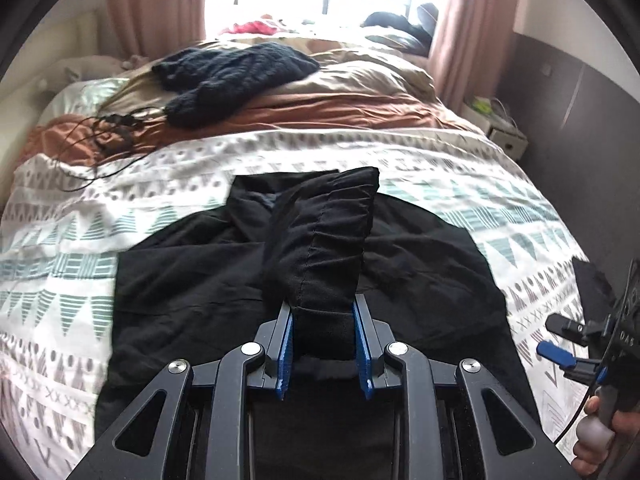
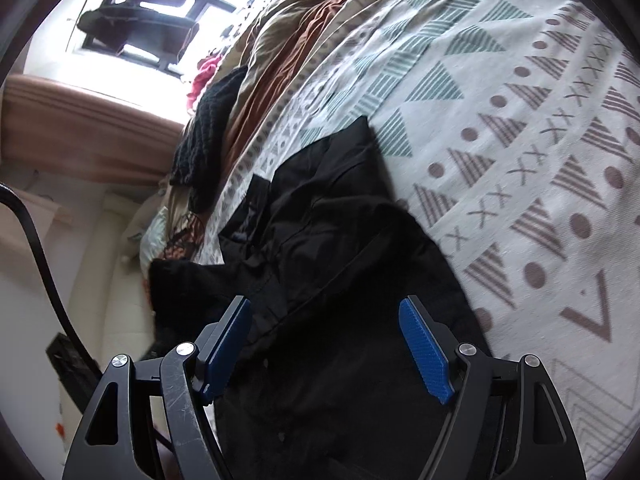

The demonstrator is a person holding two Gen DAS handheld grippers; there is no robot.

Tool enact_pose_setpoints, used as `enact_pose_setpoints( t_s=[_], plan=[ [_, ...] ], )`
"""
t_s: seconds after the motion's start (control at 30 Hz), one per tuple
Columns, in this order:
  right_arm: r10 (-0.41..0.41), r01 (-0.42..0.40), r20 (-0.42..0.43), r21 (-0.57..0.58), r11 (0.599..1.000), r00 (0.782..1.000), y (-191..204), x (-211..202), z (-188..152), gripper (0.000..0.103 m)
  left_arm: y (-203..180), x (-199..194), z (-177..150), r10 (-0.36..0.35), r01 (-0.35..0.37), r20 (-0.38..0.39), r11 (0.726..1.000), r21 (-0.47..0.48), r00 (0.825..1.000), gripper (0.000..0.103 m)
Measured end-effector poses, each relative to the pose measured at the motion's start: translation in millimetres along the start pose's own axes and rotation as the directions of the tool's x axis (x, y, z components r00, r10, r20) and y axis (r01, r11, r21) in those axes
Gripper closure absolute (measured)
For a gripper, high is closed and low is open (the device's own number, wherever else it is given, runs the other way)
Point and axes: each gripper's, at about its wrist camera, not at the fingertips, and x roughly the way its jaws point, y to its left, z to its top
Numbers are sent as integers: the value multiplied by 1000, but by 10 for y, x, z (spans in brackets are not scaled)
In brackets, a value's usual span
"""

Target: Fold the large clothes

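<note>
A large black garment (image 1: pixel 192 280) lies spread on the patterned bedspread (image 1: pixel 80 240). My left gripper (image 1: pixel 323 312) is shut on a bunched fold of the black garment, a gathered cuff or waistband (image 1: pixel 328 232) that sticks up past the blue pads. My right gripper (image 2: pixel 326 344) is open and empty, its blue pads (image 2: pixel 424 352) wide apart just above the garment (image 2: pixel 320 240). The right gripper also shows at the right edge of the left wrist view (image 1: pixel 560 340), held by a hand.
A dark knitted sweater (image 1: pixel 232 72) lies further up the bed on brown and beige bedding (image 1: pixel 340 108). Black cables (image 1: pixel 108 136) lie at the left. Pink curtains and a bright window are behind. A white box (image 1: pixel 504 132) stands right of the bed.
</note>
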Motion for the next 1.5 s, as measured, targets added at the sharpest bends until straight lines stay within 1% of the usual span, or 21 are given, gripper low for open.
enact_pose_setpoints(
  t_s=[0.17,0.3,0.37,0.4,0.47,0.5,0.6,0.67,0.7,0.8,0.87,0.97,1.07,1.13,1.2,1.27,1.33,1.37,1.43,1.47,1.5],
  plan=[
    [-32,31,-11,-31,999,999,127,168,-66,26,381,71,-27,-5,5,3,999,-46,1000,75],
    [-62,60,-15,-66,996,998,208,276,-94,26,661,230,-84,-26,26,0,995,-94,1000,75],
    [-83,81,-19,-82,993,996,226,335,-105,26,821,354,-137,-27,26,-11,990,-135,1000,75],
    [-93,91,-22,-87,992,995,229,364,-108,26,894,406,-164,-23,19,-22,988,-155,1000,74],
    [-113,110,-29,-95,989,993,231,434,-100,26,1050,556,-240,-12,-2,-66,979,-202,998,73],
    [-122,119,-32,-98,988,992,220,459,-94,26,1118,623,-278,-5,-15,-90,975,-222,996,71],
    [-146,141,-37,-103,985,989,171,522,-69,26,1330,761,-400,33,-74,-155,962,-263,987,71],
    [-151,147,-32,-97,984,988,134,538,-39,28,1461,770,-458,32,-80,-165,954,-290,986,70],
    [-151,148,-27,-89,985,988,104,539,-11,33,1511,763,-472,28,-78,-167,951,-300,986,70],
    [-149,148,-11,-53,988,989,-7,530,79,34,1630,704,-510,14,-66,-166,946,-317,986,70],
    [-150,150,1,-29,988,989,-93,497,130,37,1666,662,-518,13,-65,-163,946,-318,987,70],
    [-124,123,22,32,992,992,-253,407,191,39,1689,629,-504,16,-65,-156,948,-310,988,70],
    [-86,82,40,82,993,996,-359,352,217,39,1690,646,-520,35,-80,-161,956,-282,986,70],
    [-56,54,33,84,995,998,-350,383,213,39,1693,702,-543,30,-77,-173,959,-273,984,71],
    [-14,13,7,51,999,1000,-267,469,198,39,1701,758,-562,34,-82,-177,960,-269,984,72],
    [9,-9,-14,19,1000,1000,-189,561,180,40,1694,812,-571,44,-90,-174,960,-265,984,75],
    [8,-8,-31,-2,1000,999,-147,667,170,51,1683,854,-571,47,-94,-177,960,-264,983,77],
    [-6,6,-34,-12,1000,999,-147,719,170,54,1679,873,-564,47,-93,-177,960,-263,983,78],
    [-60,59,-25,-31,998,998,-182,796,184,79,1673,881,-546,42,-89,-177,960,-265,983,79],
    [-101,101,-10,-35,994,995,-221,813,203,83,1678,876,-537,40,-87,-176,959,-269,984,79],
    [-112,112,0,-33,993,994,-248,812,216,84,1687,864,-531,39,-87,-175,958,-275,984,79]
  ],
)
